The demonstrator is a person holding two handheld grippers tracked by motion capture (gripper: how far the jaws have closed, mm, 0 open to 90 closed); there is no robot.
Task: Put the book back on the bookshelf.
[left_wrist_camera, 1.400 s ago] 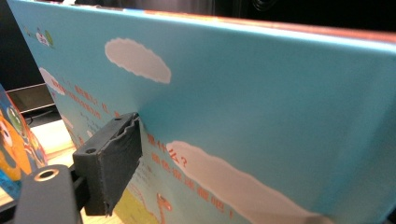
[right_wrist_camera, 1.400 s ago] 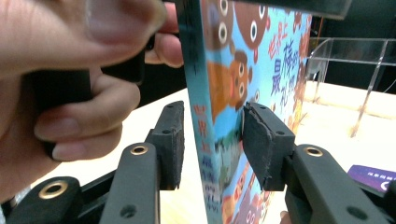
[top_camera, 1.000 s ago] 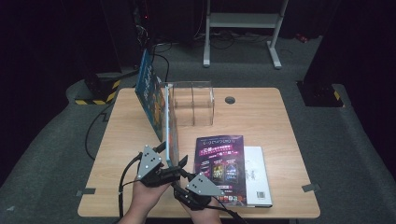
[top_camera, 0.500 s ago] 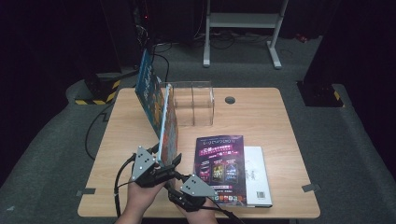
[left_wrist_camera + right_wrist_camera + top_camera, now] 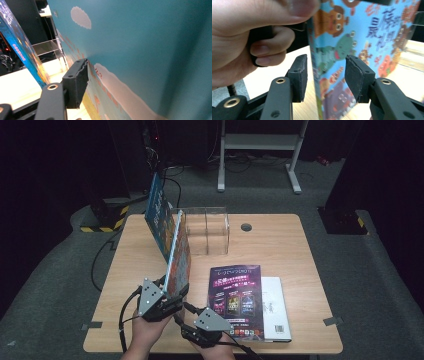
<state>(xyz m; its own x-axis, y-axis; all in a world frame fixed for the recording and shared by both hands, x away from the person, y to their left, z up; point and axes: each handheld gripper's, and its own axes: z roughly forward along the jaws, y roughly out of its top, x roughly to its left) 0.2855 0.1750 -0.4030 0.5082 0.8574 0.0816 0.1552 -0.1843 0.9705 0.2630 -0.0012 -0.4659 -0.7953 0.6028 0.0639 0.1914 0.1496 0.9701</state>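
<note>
A pale wooden tabletop stands on grey carpet in a dark room. Beyond its far edge, a white metal stand rises, with black-and-yellow hazard tape off its far left corner.

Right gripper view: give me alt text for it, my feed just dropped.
A thin colourful picture book stands on edge between the right gripper, whose open jaws have just been widening, with a gap on each side of the book. The left hand is close at upper left, above the light wooden table.
</note>
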